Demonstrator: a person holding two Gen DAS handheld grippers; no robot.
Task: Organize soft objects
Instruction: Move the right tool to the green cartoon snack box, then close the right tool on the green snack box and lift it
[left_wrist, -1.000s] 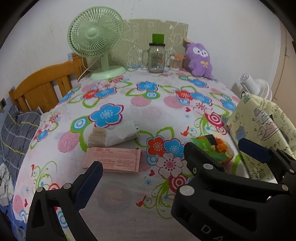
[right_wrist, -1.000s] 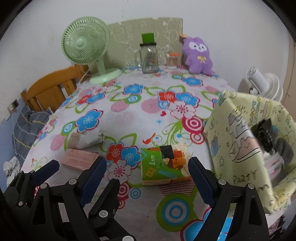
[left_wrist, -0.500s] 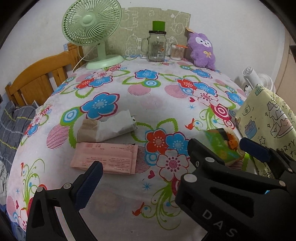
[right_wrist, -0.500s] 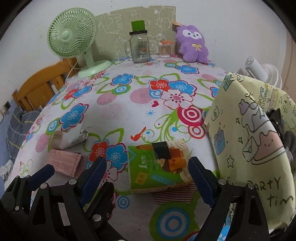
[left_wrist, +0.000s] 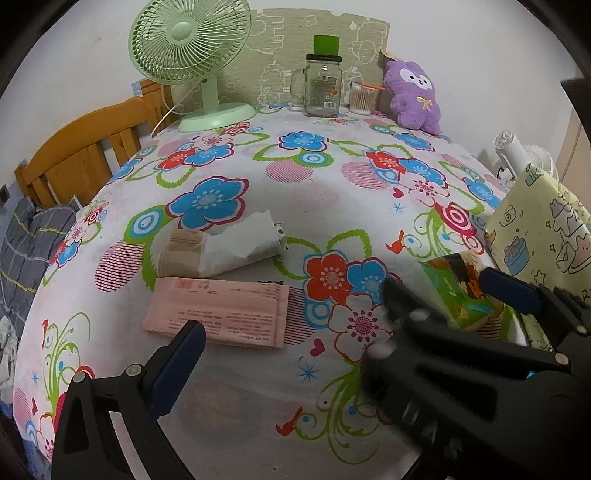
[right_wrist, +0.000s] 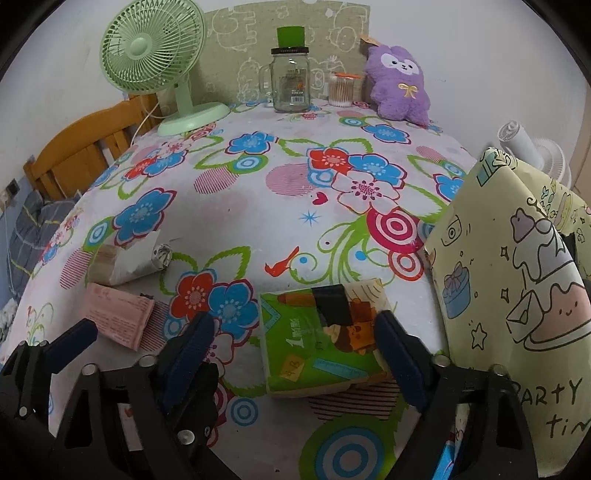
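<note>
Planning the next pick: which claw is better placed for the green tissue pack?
Right. The open right claw already straddles the green tissue pack; the left claw points toward the pink pack.

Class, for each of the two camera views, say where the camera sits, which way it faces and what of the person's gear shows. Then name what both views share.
Left wrist: on the left gripper, facing across the table toward the wall; pink pack ahead; its open jaws and the right gripper show.
Right wrist: on the right gripper, facing likewise; green pack between its open jaws; left gripper at lower left.
Shared: fan, jar, purple plush, both packs.
</note>
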